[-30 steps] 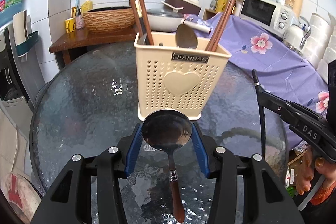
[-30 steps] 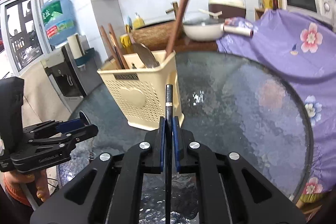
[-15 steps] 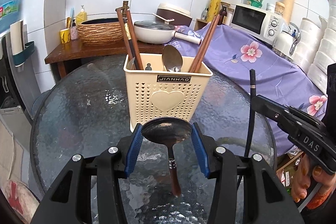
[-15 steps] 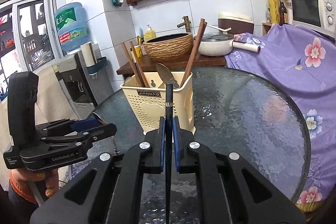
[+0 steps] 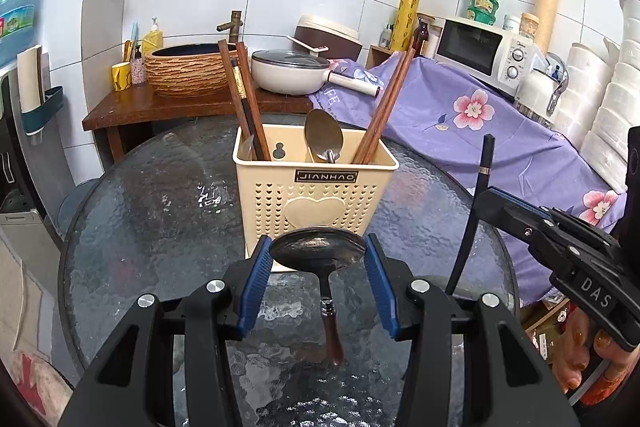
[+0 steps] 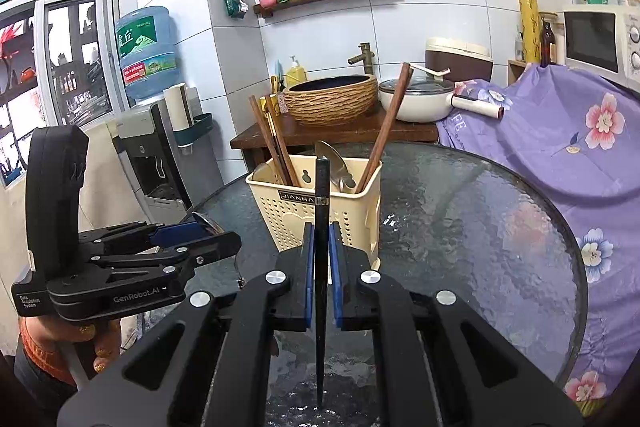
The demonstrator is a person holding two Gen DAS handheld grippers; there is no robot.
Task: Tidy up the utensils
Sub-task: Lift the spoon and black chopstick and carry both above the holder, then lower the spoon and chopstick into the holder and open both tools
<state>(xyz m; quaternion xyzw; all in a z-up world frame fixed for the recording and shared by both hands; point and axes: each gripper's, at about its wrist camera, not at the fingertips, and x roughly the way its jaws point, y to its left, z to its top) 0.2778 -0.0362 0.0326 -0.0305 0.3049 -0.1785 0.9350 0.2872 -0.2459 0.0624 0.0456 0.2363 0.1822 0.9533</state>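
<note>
A cream utensil caddy point(image 5: 316, 195) stands on the round glass table point(image 5: 160, 211); it also shows in the right wrist view point(image 6: 316, 219). It holds brown chopsticks point(image 5: 246, 103) and a metal spoon point(image 5: 323, 137). My left gripper point(image 5: 318, 259) is shut on the bowl of a metal spoon point(image 5: 318, 253), whose wooden handle hangs down, just in front of the caddy. My right gripper point(image 6: 321, 259) is shut on a black chopstick point(image 6: 321, 211), held upright, right of the caddy.
A wooden side table point(image 5: 168, 103) with a woven basin point(image 5: 184, 69) and a white pot point(image 5: 288, 71) stands behind. A purple flowered cloth point(image 5: 480, 115) covers the counter to the right, with a microwave point(image 5: 480, 53). A water dispenser point(image 6: 148, 131) stands left.
Both grippers have pulled back and up from the caddy, which now looks smaller and farther. Each keeps its hold: spoon in the left, black chopstick in the right.
</note>
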